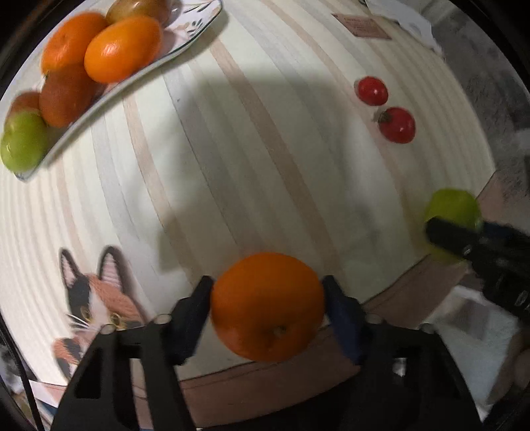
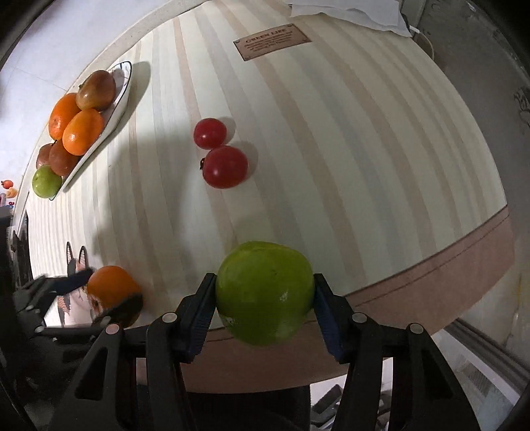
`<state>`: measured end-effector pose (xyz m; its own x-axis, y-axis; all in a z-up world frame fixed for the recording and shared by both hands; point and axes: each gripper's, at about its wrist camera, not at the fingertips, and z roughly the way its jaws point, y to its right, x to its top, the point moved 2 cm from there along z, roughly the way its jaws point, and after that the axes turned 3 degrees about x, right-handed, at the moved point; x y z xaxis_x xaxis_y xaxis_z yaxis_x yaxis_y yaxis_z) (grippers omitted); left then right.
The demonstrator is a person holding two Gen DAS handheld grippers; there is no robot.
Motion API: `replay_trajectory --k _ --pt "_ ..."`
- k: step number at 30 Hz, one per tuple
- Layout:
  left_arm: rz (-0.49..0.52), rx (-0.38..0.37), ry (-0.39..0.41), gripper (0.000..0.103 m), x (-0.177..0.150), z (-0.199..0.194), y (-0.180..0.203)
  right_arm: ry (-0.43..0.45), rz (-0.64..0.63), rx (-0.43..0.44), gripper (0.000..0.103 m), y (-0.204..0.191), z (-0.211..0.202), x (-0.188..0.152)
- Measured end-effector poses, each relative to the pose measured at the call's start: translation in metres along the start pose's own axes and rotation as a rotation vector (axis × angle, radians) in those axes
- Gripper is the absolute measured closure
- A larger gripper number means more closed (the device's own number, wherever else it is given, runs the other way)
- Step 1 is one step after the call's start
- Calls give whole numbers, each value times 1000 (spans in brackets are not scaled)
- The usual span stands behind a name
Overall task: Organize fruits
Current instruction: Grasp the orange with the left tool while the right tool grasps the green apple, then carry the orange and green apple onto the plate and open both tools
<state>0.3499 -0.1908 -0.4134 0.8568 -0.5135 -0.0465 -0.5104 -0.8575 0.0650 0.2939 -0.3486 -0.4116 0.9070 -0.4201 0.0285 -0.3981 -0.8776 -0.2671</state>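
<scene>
My left gripper (image 1: 267, 298) is shut on an orange (image 1: 267, 306) near the table's front edge; the orange also shows in the right wrist view (image 2: 112, 291). My right gripper (image 2: 264, 298) is shut on a green apple (image 2: 265, 291), which also shows at the right of the left wrist view (image 1: 452, 207). Two red tomatoes (image 2: 225, 165) (image 2: 209, 132) lie side by side on the striped mat. A white plate (image 2: 114, 107) at the far left holds several oranges, brownish fruits and a green apple (image 2: 46, 181).
The striped mat (image 2: 331, 149) has a brown label (image 2: 271, 41) at the back and a cat picture (image 1: 96, 298) at the front left. White cloth (image 2: 347, 13) lies at the far edge. The brown table edge (image 2: 430, 288) runs along the front.
</scene>
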Motion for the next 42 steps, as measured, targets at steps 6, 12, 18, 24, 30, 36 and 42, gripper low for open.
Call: replay_trajectory --k 6,12,18,24,30,36,42 --pt "-89 69 6 41 -5 -5 -45 -6 -101 55 44 -47 8 2" --pt "-238 45 -14 41 -20 -4 -99 -57 -260 73 44 -106 33 7" --pt "-320 16 10 41 -28 -8 -125 -76 -309 54 43 -123 41 9" --pt "-328 8 25 41 -33 -9 -125 -98 -259 105 43 -108 39 11" --pt "-329 14 35 41 -31 -8 -127 -69 -301 75 44 -108 36 4" --pt "-343 -6 86 41 -27 -38 -139 -51 -272 111 44 -109 25 5" --pt "-345 -28 200 41 -5 -105 -159 0 -219 200 44 -115 -4 36"
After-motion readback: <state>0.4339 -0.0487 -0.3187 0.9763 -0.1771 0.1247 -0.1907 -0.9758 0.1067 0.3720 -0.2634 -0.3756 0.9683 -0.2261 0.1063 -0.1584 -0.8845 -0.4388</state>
